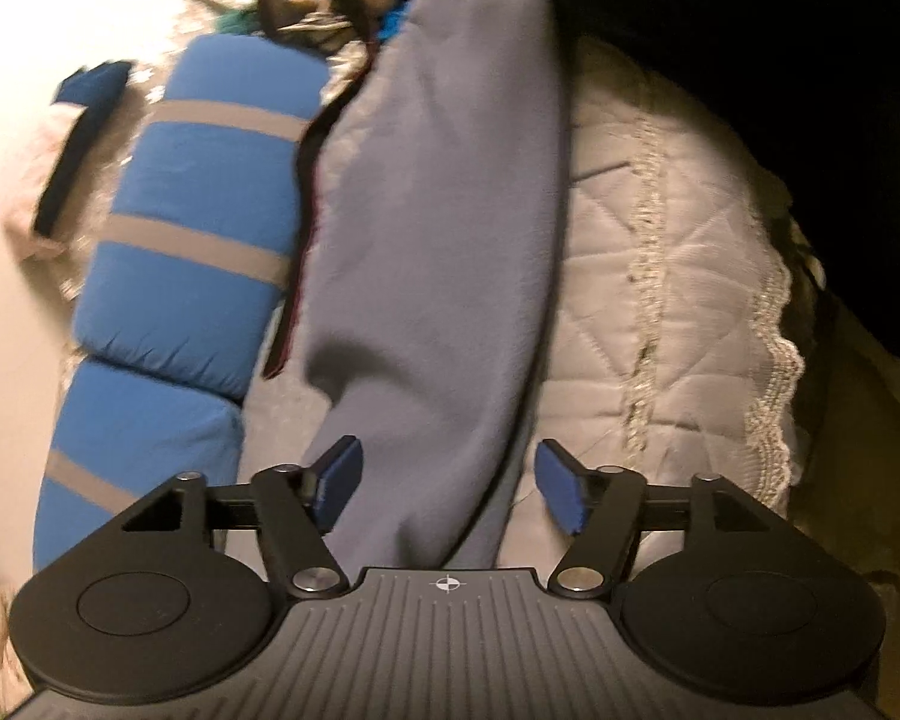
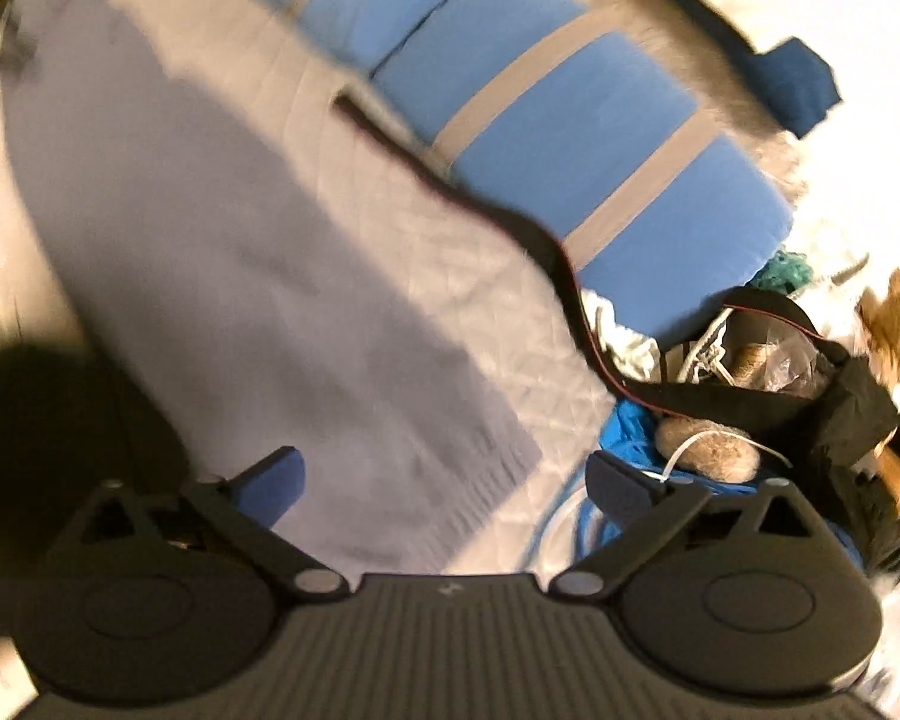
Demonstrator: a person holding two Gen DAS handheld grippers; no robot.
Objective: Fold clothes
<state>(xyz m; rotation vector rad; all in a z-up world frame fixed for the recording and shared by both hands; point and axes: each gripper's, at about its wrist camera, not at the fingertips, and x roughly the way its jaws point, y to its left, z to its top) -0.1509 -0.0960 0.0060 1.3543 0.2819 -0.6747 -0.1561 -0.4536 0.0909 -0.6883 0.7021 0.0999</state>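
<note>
A long grey-blue garment [image 1: 438,210] lies on the quilted bedspread [image 1: 678,276] and runs from the top of the left wrist view down between my fingers. My left gripper [image 1: 450,486] is open, its blue pads [image 1: 339,480] standing on either side of the cloth without pinching it. In the right wrist view the same grey garment [image 2: 282,276] is spread flat, its ribbed hem [image 2: 492,480] near my fingertips. My right gripper [image 2: 444,489] is open just above that hem, holding nothing.
Blue cushions with grey stripes [image 1: 198,228] [image 2: 582,138] line one side of the bed. A black strip with red piping [image 2: 468,204] runs along the garment's edge. A black bag [image 2: 798,372], a plush toy [image 2: 894,324] and blue cloth [image 2: 624,426] are piled near the right gripper. A lace trim [image 1: 774,396] marks the bedspread's edge.
</note>
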